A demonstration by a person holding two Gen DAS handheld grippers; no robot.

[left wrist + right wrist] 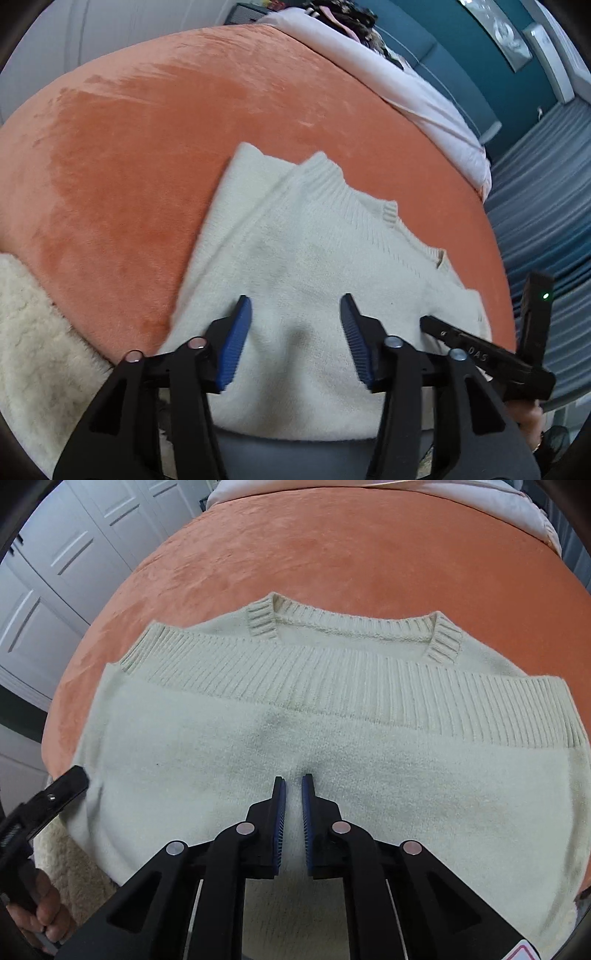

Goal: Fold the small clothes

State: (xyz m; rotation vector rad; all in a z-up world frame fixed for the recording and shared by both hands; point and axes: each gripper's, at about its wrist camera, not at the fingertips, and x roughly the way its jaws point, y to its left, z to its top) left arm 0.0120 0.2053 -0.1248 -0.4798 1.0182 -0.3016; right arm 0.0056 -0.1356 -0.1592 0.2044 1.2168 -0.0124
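Note:
A cream knit sweater [314, 258] lies folded on the orange blanket [147, 147]. In the right wrist view the sweater [332, 746] has its ribbed hem folded up close to the neckline. My left gripper [295, 306] is open and empty, just above the sweater's near edge. My right gripper [293, 781] has its jaws nearly closed with a thin fold of the sweater between the pads. The right gripper's body [480, 354] shows at the right in the left wrist view. The left gripper's finger [62, 786] shows at the sweater's left edge in the right wrist view.
A fluffy cream blanket [33, 350] lies at the near left. A pale pink duvet [406, 92] covers the far side of the bed. White closet doors [55, 572] stand to the left. The bed's right edge drops to a grey striped floor [546, 192].

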